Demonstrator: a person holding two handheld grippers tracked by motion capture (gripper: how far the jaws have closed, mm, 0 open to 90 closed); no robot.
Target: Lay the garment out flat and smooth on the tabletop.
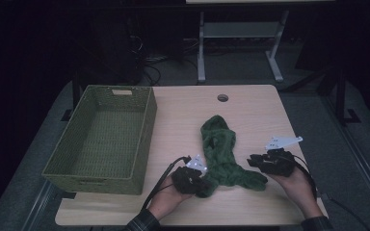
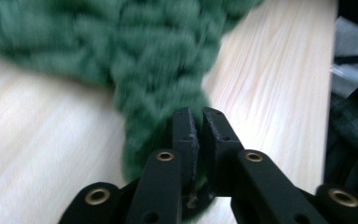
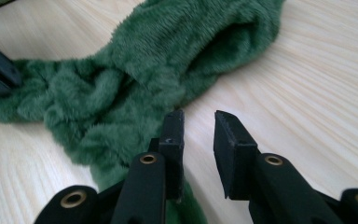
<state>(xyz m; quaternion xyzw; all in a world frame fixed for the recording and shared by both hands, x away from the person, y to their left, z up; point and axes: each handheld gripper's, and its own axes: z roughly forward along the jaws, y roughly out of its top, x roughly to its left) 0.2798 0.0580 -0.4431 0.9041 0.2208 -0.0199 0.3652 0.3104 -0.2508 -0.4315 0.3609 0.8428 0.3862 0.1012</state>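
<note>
- The worktop [image 1: 250, 110] is pale wood, with a small round hole [image 1: 222, 97] near its far edge at about 12 o'clock.
- A green woven basket [image 1: 101, 139] stands on the worktop's left part, at 9 o'clock from the middle, well apart from the cloth.
- A fuzzy green knitted cloth [image 1: 219, 154] lies crumpled on the worktop, running from the middle toward 6 o'clock, where it splits into two ends: one toward 7 o'clock, one toward 5 o'clock.
- The right tongs [image 1: 257, 161], held in the person's right hand [image 1: 296, 185], sit at 3 o'clock of the cloth's near right end. In the right gripper view the jaws stand a little spread; the cloth [image 3: 135, 88] lies against the outside of the left jaw and under it, and the gap between the jaws shows bare wood.
- The left tongs [image 1: 197, 183], in the left hand [image 1: 166, 199], sit at the cloth's 7 o'clock end. In the left gripper view the jaws are pressed nearly together, pinching the end of the cloth [image 2: 154, 70].
</note>
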